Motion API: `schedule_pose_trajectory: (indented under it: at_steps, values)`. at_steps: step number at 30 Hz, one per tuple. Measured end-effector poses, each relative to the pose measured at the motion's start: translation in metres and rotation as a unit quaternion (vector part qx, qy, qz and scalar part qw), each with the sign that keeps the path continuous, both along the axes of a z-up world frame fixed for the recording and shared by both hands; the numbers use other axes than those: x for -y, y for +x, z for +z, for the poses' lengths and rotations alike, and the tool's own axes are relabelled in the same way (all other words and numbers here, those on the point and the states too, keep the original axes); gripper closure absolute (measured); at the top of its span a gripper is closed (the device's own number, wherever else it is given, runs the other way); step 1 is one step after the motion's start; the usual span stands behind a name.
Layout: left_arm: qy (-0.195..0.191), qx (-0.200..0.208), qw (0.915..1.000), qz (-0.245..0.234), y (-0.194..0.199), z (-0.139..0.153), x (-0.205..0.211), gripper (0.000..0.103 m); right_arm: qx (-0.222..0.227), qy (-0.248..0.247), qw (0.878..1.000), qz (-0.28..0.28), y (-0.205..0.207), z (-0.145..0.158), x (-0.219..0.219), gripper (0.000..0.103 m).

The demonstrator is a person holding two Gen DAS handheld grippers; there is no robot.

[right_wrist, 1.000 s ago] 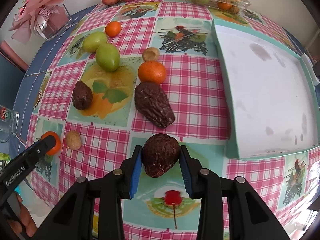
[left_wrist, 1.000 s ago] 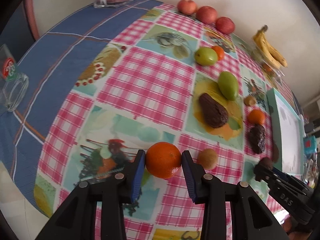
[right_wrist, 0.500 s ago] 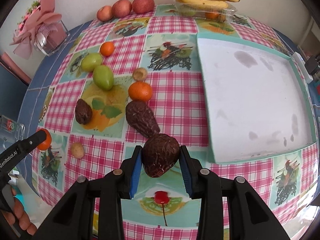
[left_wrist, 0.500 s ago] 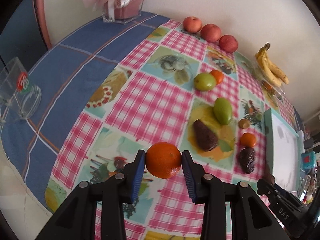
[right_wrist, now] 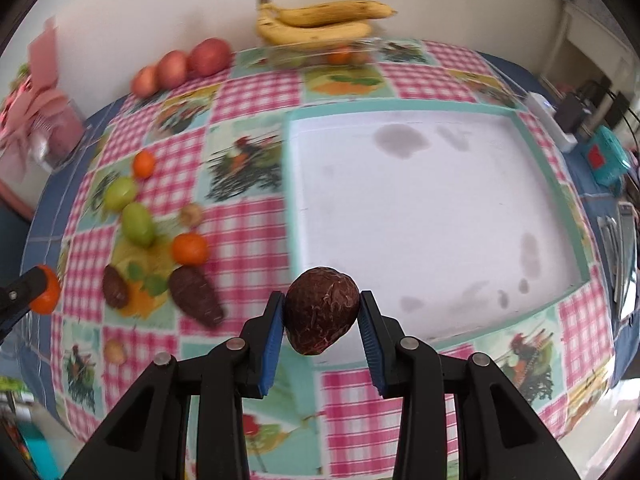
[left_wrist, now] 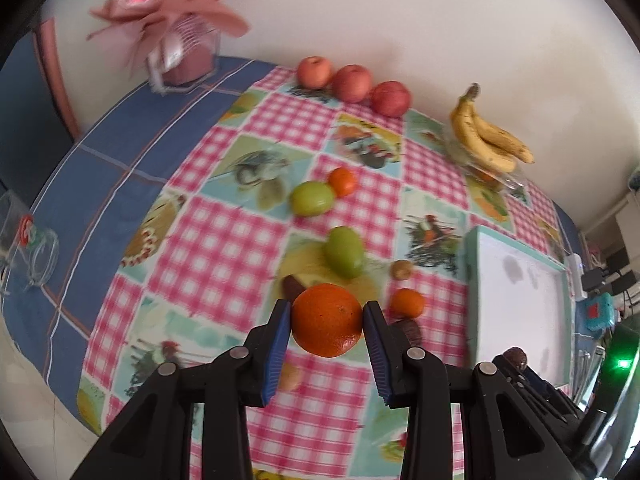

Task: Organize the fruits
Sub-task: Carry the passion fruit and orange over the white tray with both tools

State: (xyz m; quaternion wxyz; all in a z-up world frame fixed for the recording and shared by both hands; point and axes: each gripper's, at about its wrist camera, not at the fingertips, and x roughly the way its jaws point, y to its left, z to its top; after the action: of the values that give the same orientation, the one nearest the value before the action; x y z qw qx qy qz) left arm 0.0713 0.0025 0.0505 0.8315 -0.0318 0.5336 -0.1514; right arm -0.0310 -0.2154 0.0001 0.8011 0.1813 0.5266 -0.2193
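My left gripper [left_wrist: 326,322] is shut on an orange [left_wrist: 327,319], held above the chequered tablecloth. My right gripper [right_wrist: 322,314] is shut on a dark brown avocado [right_wrist: 321,315], hovering over the near edge of the white tray with a teal rim [right_wrist: 294,216]. The same tray [left_wrist: 472,280] shows at the right of the left wrist view. On the cloth lie two green fruits [right_wrist: 138,224], [right_wrist: 120,193], two small oranges [right_wrist: 190,248], [right_wrist: 144,163], two dark avocados [right_wrist: 196,297], [right_wrist: 115,286] and two small brown fruits [right_wrist: 191,215], [right_wrist: 113,350].
Three red apples [right_wrist: 180,65] and bananas [right_wrist: 320,22] on a clear box line the far wall. A pink flower arrangement in a clear box [left_wrist: 184,44] stands at the back left. A glass mug [left_wrist: 30,248] sits on the blue cloth at left. Cables and gadgets [right_wrist: 592,128] lie right of the tray.
Both grippers have risen and tilted up with their fruits still held. The right gripper has shifted over the tray's near edge; the wall and bananas have come more into view.
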Motion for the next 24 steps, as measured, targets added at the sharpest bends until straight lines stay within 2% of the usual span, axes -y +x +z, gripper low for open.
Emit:
schedule_pose_trajectory:
  at_steps: [5, 10, 20, 24]
  values:
    - [0.003, 0.004, 0.9999, -0.014, -0.003, 0.009, 0.027, 0.064, -0.005, -0.019, 1.0, -0.023, -0.008, 0.001, 0.028, 0.065]
    - [0.004, -0.003, 0.9993, -0.037, -0.008, 0.01, 0.061, 0.064, -0.004, -0.018, 0.998, -0.06, -0.021, 0.002, 0.059, 0.065]
    - [0.005, -0.016, 0.996, -0.088, -0.021, -0.003, 0.137, 0.064, -0.002, -0.008, 0.991, -0.132, -0.049, -0.001, 0.119, 0.065]
    - [-0.003, -0.018, 0.9939, -0.109, -0.025, -0.011, 0.16, 0.064, -0.004, -0.028, 0.987, -0.161, -0.06, 0.002, 0.142, 0.065]
